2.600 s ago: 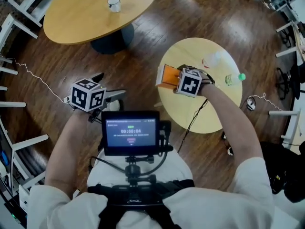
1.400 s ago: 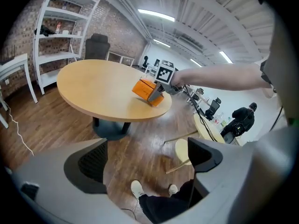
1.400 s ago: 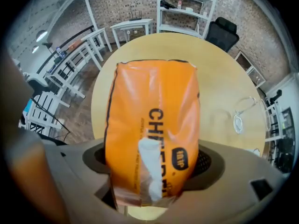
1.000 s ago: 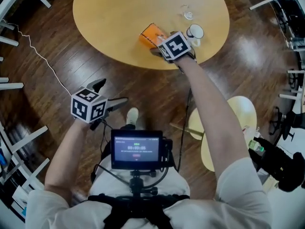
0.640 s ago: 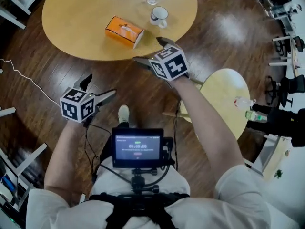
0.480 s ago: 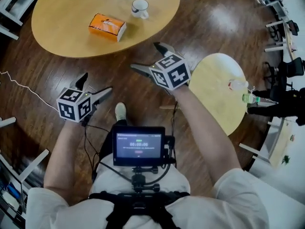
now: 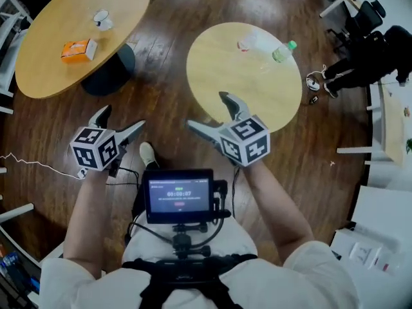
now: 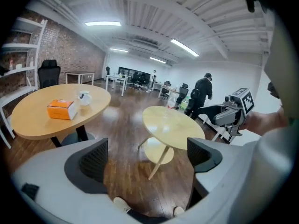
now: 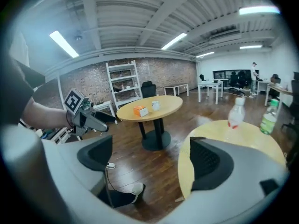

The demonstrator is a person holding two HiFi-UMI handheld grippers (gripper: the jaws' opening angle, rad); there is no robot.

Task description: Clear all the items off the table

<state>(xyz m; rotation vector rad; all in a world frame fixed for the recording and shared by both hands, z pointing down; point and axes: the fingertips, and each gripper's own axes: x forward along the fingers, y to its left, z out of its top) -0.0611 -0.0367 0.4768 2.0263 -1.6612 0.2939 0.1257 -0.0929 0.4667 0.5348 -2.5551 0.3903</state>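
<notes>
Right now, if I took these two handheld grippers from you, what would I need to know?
Left gripper: open, empty.
Right gripper: open, empty, by the near edge of the small table.
Done: the orange box has been moved from the small table to the large table, where a mug also sits.
Left: the clear bottle and the green-capped bottle stand on the small table and need carrying off.

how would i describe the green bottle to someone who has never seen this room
Look for the smaller, paler round table. Two bottles stand close together near its far edge, and the green bottle is the right-hand one in the head view. It has a green cap and a greenish body, while the clear bottle beside it is pale with some red on it.
</notes>
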